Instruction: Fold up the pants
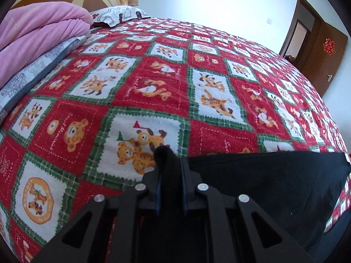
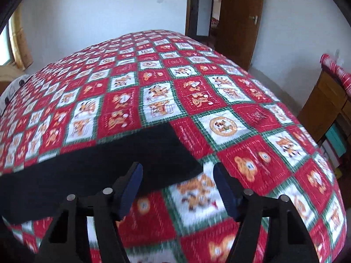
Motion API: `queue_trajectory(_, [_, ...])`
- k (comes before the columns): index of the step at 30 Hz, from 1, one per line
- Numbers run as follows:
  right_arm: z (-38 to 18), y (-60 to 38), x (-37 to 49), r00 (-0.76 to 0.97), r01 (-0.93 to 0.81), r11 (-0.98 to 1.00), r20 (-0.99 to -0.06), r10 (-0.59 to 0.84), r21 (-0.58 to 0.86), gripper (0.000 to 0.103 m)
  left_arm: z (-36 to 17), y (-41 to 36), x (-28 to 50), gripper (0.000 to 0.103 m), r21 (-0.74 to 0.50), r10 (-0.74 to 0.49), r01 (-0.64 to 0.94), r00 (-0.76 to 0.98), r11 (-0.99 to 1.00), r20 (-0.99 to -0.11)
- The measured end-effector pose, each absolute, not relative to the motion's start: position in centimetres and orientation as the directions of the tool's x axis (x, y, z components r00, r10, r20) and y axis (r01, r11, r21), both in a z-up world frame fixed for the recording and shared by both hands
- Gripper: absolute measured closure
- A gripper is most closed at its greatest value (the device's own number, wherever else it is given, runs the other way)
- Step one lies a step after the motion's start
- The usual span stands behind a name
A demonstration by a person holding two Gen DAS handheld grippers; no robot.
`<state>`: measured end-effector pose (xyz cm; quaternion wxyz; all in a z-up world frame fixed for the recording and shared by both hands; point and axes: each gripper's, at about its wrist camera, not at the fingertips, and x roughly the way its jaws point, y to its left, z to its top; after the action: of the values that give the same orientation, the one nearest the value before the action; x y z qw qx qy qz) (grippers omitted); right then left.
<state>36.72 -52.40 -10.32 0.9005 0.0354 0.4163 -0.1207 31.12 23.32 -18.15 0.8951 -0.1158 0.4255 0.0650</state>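
Left wrist view: left gripper (image 1: 170, 164) clamped on a corner of the black pants (image 1: 263, 179), which lie flat on the red patchwork quilt (image 1: 153, 83). Right gripper (image 2: 177, 184) gapes, empty, just beside the pants' far corner (image 2: 175, 151). Risk: motion blur suggests a fast approach; pads may snag quilt or miss the corner.

Black pants (image 1: 263, 175) are lying on a bedspread (image 1: 153, 76) showing red and white squares, green plaid borders and orange bears; a pink blanket (image 1: 39, 26) is topping grey-patterned bedding (image 1: 33, 74).
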Motion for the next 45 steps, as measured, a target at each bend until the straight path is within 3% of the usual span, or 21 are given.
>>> queue_trajectory(16, [-16.5, -56.0, 47.8, 0.527, 0.235, 0.971, -0.845, -0.088, 0.045, 0.038, -18.6, 23.1, 31.2, 0.088, -0.145, 0.027, -0.214, 0.642, 0.966, -0.766])
queue_trajectory(18, [-16.7, -56.1, 48.1, 0.522, 0.219, 0.974, -0.85, -0.067, 0.058, 0.052, -18.6, 23.0, 31.2, 0.088, -0.141, 0.03, -0.214, 0.642, 0.967, -0.766])
queue_trajectory(20, [-16.6, -55.7, 48.1, 0.527, 0.175, 0.981, -0.85, -0.026, 0.078, 0.084, -18.6, 23.0, 31.2, 0.088, -0.143, 0.029, -0.214, 0.643, 0.966, -0.765])
queue_trajectory(23, [-16.2, -54.9, 47.9, 0.536, 0.132, 0.988, -0.844, 0.001, 0.085, 0.096, -18.6, 23.1, 31.2, 0.088, -0.144, 0.027, -0.213, 0.642, 0.966, -0.766])
queue_trajectory(30, [-13.2, -54.1, 46.3, 0.606, 0.122, 0.991, -0.795, -0.025, 0.062, 0.097, -17.0, 23.2, 30.6, 0.091, -0.177, -0.001, -0.193, 0.672, 0.965, -0.74])
queue_trajectory(45, [-3.9, -53.8, 35.1, 0.817, 0.035, 0.994, -0.576, 0.032, 0.106, 0.097, -10.9, 24.4, 24.8, 0.091, -0.369, -0.137, -0.095, 0.821, 0.925, -0.555])
